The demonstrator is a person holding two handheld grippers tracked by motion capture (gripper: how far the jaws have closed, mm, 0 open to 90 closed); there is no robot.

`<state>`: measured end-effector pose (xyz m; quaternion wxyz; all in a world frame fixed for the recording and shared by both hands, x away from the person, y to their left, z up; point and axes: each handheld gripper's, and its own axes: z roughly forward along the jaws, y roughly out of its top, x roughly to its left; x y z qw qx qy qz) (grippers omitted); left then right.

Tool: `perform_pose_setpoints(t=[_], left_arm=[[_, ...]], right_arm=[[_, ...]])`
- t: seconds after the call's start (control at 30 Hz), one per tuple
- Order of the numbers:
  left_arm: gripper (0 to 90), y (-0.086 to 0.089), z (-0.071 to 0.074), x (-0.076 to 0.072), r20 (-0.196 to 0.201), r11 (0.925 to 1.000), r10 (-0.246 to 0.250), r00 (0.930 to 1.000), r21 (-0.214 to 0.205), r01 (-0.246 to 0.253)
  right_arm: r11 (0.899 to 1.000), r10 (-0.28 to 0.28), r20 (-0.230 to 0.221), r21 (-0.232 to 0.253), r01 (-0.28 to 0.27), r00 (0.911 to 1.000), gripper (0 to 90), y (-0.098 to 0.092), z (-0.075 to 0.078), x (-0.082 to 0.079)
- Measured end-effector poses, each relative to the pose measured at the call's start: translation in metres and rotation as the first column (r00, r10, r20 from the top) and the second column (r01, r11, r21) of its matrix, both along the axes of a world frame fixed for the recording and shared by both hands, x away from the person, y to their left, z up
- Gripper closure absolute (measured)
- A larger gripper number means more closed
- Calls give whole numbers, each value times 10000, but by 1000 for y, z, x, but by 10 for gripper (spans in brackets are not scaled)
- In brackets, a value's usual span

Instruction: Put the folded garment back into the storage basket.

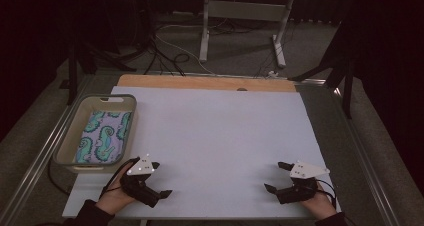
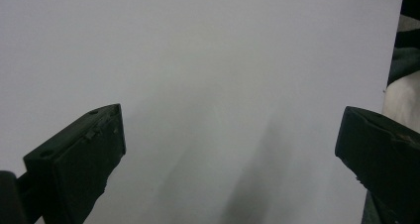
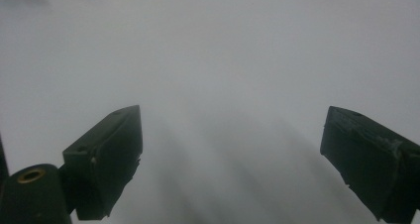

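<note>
the patterned cloth lies folded in the bin at the worktop's left edge, so the work looks either finished or not yet begun. the left gripper rests just beside the bin, the right gripper well apart near the right edge. both have their fingers spread wide, holding nothing. the high view shows bin and cloth; the gripper views show bare white worktop between the fingers.

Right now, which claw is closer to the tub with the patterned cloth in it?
The left. The left claw sits just off the tub's near right corner, jaws open. The right claw is far across the white board, near its right edge.
</note>
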<state>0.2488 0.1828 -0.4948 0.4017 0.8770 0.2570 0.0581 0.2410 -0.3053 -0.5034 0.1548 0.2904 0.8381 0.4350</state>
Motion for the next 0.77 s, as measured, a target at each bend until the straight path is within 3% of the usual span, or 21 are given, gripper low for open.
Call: perform_pose_setpoints(t=[0.17, 0.77], left_arm=[[0, 0, 0, 0, 31, 10000, 6, 10000, -45, -6], [0, 0, -3, -1, 38, 10000, -6, 10000, 38, 6]], right_arm=[[9999, -65, 136, -101, 66, 9999, 91, 1, -2, 3], [9995, 155, -102, -287, -158, 9998, 93, 8, -5, 5]])
